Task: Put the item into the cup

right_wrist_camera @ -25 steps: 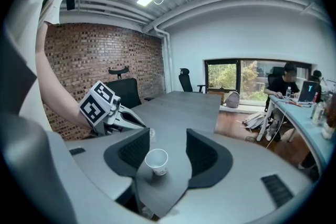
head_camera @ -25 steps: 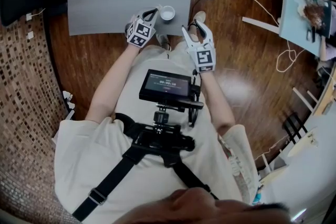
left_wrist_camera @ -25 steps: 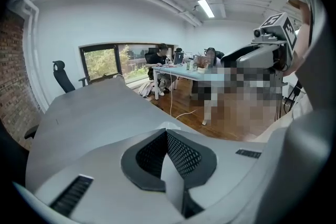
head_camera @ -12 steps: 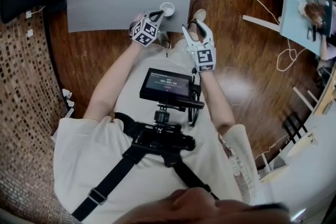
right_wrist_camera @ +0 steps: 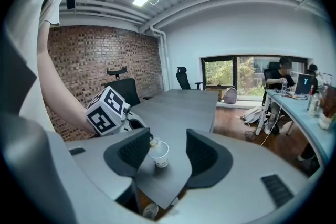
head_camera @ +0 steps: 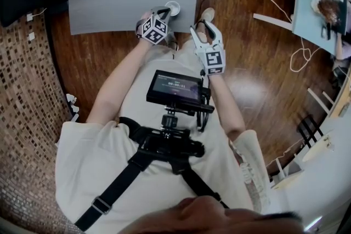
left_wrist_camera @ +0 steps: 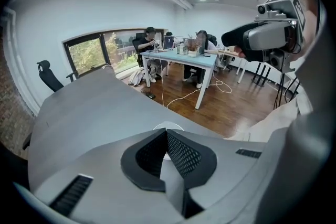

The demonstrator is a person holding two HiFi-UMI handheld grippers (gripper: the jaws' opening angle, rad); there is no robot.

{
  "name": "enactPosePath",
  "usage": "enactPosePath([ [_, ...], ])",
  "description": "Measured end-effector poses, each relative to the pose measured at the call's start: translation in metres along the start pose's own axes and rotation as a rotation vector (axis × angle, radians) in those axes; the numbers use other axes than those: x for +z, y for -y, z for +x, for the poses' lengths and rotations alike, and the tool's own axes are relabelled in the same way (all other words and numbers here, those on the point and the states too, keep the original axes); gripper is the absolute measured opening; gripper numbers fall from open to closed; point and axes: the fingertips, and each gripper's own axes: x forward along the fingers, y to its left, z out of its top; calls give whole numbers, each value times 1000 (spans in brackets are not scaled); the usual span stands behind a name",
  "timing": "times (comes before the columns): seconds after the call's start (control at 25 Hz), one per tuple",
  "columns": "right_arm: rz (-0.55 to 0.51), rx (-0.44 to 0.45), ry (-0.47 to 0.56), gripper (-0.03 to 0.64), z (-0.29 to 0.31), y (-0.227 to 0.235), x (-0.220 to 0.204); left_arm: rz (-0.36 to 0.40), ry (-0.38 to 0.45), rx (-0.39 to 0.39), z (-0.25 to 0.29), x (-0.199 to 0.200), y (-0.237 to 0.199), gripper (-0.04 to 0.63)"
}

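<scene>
The left gripper, jaws clamped on a small pale item, is now seen lowered to the rim of the white cup at upper centre, so release is judged imminent; the right gripper is held open and empty.

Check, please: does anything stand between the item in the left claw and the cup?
Nothing visible does. The left claw holds the small item right at the rim of the open white cup, with only bare grey table around it.
</scene>
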Motion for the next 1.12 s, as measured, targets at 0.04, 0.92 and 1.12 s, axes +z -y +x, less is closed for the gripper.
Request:
enactPosePath([
  [0.04,2,-1,0,232,0,0,0,4,-5,-2,1,1,0,3],
  [0.92,-13,9,15,232,2,-4,4,-7,-49,-15,12,-3,4,98],
  [1.12,-18,3,27,232,-8,-4,-4,-10,-3,18,2,3,10,117],
])
